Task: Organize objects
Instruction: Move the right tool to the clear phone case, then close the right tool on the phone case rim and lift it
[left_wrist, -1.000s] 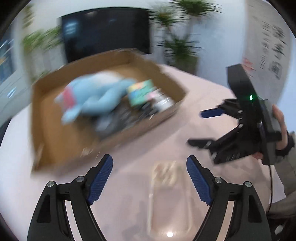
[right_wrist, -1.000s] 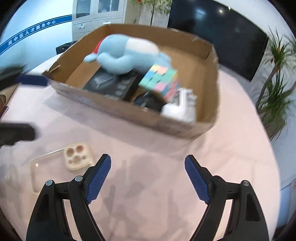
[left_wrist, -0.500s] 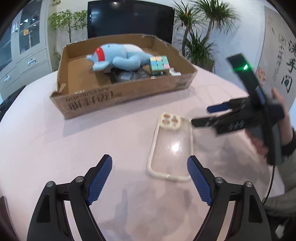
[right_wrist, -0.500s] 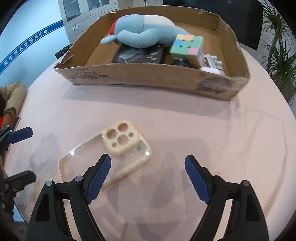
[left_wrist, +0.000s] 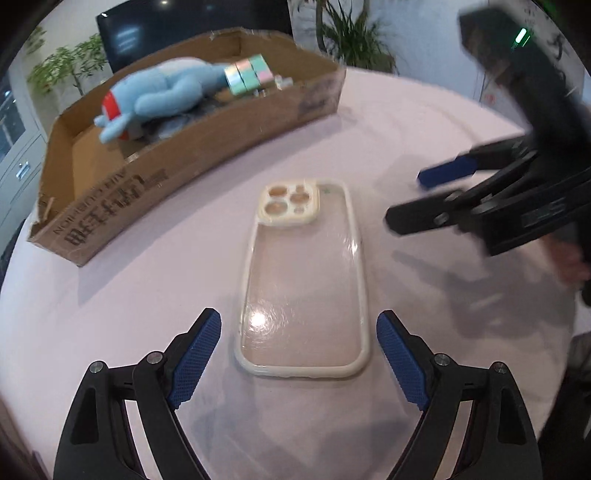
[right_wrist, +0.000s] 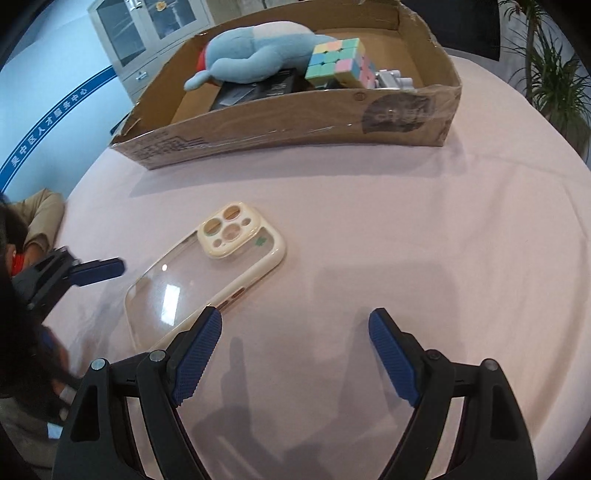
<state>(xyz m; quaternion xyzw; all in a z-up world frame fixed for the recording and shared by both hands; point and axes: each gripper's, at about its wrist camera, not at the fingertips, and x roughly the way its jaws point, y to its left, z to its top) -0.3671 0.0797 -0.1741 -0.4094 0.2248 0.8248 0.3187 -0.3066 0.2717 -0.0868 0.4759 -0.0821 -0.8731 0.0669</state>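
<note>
A clear phone case (left_wrist: 303, 280) with a cream rim and camera cut-outs lies flat on the pink tablecloth (left_wrist: 147, 295). My left gripper (left_wrist: 299, 321) hovers open over its near end, blue pads either side and clear of it. In the right wrist view the case (right_wrist: 207, 273) lies left of my right gripper (right_wrist: 295, 315), which is open and empty, its left pad near the case's long edge. The right gripper (left_wrist: 404, 199) also shows to the right of the case. A cardboard box (left_wrist: 147, 184) behind holds a blue plush (left_wrist: 162, 96) and a pastel cube (left_wrist: 247, 75).
The box (right_wrist: 295, 122) also holds a black flat pack (right_wrist: 258, 90) and a small white object (right_wrist: 391, 79). A person's sleeve (right_wrist: 40, 214) shows at the left table edge. Potted plants (right_wrist: 554, 81) and a dark screen (left_wrist: 147, 26) stand beyond the round table.
Both grippers have come down and closer to the phone case. It now lies between the left gripper's pads, and the right gripper's left pad has neared its edge.
</note>
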